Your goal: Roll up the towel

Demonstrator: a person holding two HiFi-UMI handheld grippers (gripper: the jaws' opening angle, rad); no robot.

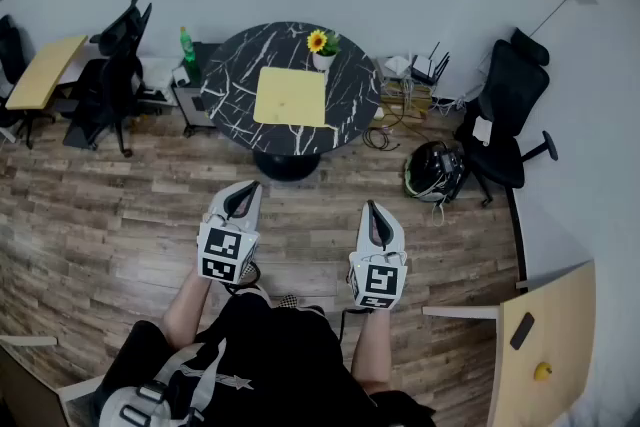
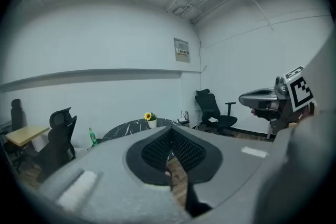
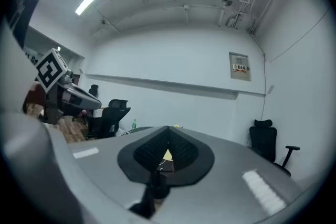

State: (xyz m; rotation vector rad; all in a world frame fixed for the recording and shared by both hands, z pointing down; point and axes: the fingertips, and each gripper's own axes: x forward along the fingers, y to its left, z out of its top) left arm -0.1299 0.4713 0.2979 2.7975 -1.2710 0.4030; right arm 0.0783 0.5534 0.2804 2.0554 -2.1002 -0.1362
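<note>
Overhead, level views (shared table [image 1: 225, 100])

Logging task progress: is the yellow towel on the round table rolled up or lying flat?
Flat: the yellow towel lies as an unrolled square sheet on the black marble table, with no roll visible.

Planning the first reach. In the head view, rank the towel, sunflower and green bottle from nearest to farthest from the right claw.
1. The towel, mid-table, ahead and left of the right claw.
2. The sunflower, at the table's far edge.
3. The green bottle, off the table, beyond its left side.
</note>
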